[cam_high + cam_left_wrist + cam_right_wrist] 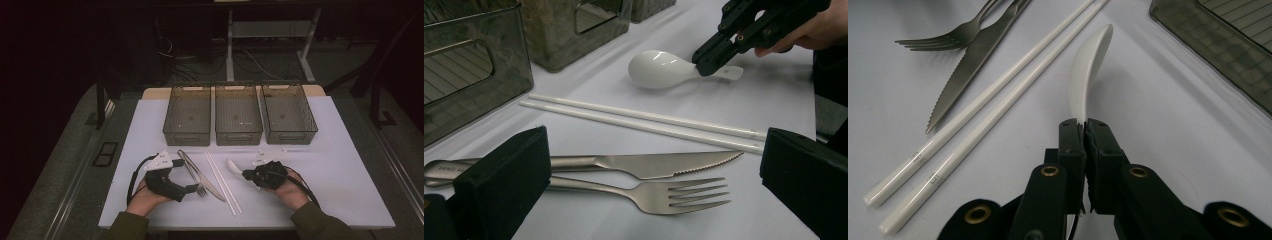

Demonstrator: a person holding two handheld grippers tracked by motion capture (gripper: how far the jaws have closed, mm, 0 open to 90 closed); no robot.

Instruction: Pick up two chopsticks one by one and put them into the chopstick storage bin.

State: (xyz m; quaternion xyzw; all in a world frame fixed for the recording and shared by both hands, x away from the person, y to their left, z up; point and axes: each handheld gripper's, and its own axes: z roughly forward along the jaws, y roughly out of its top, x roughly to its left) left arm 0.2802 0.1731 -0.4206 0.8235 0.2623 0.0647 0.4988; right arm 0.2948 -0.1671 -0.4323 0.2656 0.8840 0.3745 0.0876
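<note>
Jaws of right gripper [1084, 125] pinched on white spoon [1088, 70] handle, bowl running straight ahead toward bins [1218, 45]. Left gripper [649, 165] jaws spread, farther off, over fork [664, 195] and knife [644, 165].

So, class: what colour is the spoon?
White, the spoon; clearest in the left gripper view.
</note>
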